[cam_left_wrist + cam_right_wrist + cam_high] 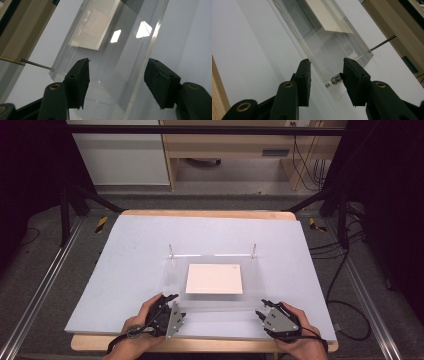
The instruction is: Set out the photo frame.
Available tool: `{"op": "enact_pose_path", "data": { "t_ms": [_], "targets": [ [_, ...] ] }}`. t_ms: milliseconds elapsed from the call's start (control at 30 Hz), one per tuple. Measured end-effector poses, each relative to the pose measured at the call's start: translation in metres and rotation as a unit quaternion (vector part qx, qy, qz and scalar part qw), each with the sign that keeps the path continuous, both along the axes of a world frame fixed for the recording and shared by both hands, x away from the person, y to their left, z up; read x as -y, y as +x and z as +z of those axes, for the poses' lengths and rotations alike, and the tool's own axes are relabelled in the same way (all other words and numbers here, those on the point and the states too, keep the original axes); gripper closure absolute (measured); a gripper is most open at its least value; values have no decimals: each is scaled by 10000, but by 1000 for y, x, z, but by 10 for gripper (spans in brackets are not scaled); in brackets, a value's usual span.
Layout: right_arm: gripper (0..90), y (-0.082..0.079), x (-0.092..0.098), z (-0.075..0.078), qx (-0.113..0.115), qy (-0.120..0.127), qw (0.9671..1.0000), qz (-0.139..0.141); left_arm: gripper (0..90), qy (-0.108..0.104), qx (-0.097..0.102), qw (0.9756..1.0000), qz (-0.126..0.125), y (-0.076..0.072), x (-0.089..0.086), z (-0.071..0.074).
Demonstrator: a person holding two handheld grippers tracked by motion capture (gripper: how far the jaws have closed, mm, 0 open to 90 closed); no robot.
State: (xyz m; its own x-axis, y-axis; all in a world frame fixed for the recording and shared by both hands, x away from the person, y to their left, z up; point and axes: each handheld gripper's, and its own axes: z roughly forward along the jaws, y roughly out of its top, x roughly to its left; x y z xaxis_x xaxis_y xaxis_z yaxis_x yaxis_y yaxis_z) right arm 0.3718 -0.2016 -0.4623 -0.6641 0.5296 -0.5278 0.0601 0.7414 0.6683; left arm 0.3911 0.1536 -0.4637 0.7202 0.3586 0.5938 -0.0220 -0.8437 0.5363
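Observation:
A clear acrylic plate point(220, 302) lies on the pale board, with a white sheet point(214, 279) under or on its middle. Two thin metal pins point(170, 250) stand at its far corners. My left gripper point(179, 306) is at the plate's near left corner. In the left gripper view its jaws point(116, 72) stand open astride the plate point(120, 62), pads clear of it. My right gripper point(260, 307) is at the near right corner. Its jaws point(327, 61) straddle the plate's edge point(324, 47), and a small metal stud point(336, 79) sits against the right pad while the left pad stands off.
The pale board point(125, 270) covers a wooden table whose front edge point(210, 345) shows below the hands. Dark frame posts and cables stand on the floor at both sides. A cabinet and a wooden bench are behind the table.

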Motion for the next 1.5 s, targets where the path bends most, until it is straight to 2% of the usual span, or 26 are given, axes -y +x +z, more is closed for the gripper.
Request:
{"op": "enact_pose_path", "data": {
  "t_ms": [133,233,267,300,533,567,700,833,933,1067,1200,1367,1500],
  "targets": [
    [593,0,0,0,-6,-17,10000,-7,426,-26,38,10000,38,2,1,-1],
    [593,0,0,0,-20,1,10000,-10,454,-98,-14,9999,68,4,0,1],
    [592,0,0,0,-6,19,10000,-8,489,-106,-49,9999,58,3,0,1],
    [593,0,0,0,-6,24,10000,-1,504,-69,-2,10000,67,2,0,1],
    [588,0,2,1,8,126,9999,-11,533,-111,26,9998,185,-1,1,7],
    [580,0,2,1,0,156,9999,-27,535,-168,5,9996,211,-1,1,7],
    [508,2,4,0,13,196,9998,-20,539,-136,15,9997,218,-2,1,7],
    [448,3,3,-4,24,54,10000,-45,544,-160,18,9996,218,-2,0,9],
    [444,5,4,-5,24,47,9999,-105,547,-161,31,9996,222,-2,0,9],
    [474,7,8,-8,14,-29,9998,-174,548,-226,36,9995,238,-1,-1,10],
    [555,15,10,-7,62,12,9998,-168,547,-193,9,9996,227,-1,-1,10],
    [577,16,10,-5,188,8,9998,-90,552,-357,-7,9991,244,-1,-4,14],
    [593,15,11,-2,257,43,9996,-96,558,-400,16,9989,260,0,-5,15]
  ]
}}
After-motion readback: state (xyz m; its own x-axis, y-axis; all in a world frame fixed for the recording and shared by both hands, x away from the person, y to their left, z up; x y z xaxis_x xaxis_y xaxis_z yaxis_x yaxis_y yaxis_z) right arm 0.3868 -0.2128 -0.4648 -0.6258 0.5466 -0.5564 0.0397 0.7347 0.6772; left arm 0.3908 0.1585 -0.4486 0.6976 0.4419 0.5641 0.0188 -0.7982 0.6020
